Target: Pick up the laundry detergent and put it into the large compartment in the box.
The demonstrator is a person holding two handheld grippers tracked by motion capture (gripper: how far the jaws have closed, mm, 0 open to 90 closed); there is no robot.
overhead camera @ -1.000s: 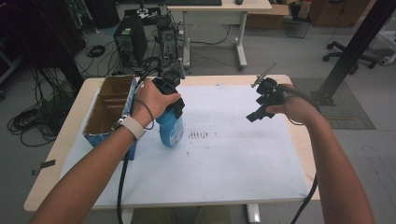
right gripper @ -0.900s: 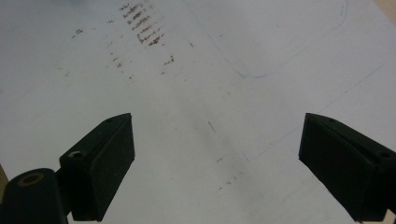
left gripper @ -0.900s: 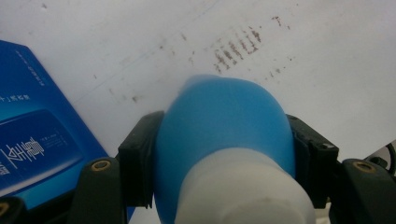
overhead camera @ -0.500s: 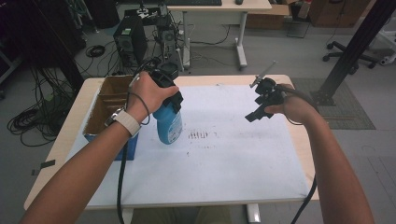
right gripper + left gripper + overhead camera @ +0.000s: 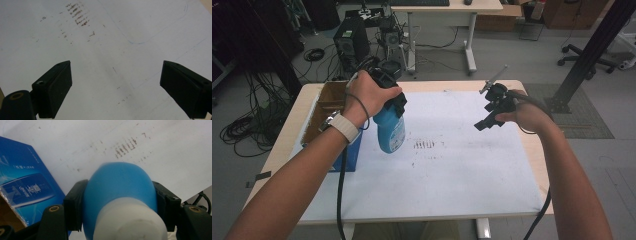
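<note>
counter: your wooden counter carries a white sheet, scuffed with dark smudges near its middle.
room: grey floor, loose cables on the left, a computer tower and a second desk behind, an office chair far right.
box: a blue carton sits at the counter's left edge, open top, brown inside.
bottle: the blue bottle hangs above the sheet, just right of the carton, clear of the surface.
left claw: your left claw is clamped on the bottle, 1 pad on each side of its body.
right claw: your right claw is spread wide with nothing between the pads, held over the sheet's right part, well apart from the bottle.
hidden: from above, your left hand covers the bottle's top and most of the claw; label text too small to read.
cut off: the left gripper view crops the bottle's pale cap at the bottom edge.
view gap: the left gripper view shows the pad contact and the carton's printed side; the high view shows the bottle's height off the sheet. The right gripper view adds a faint blue pen line on the sheet.
</note>
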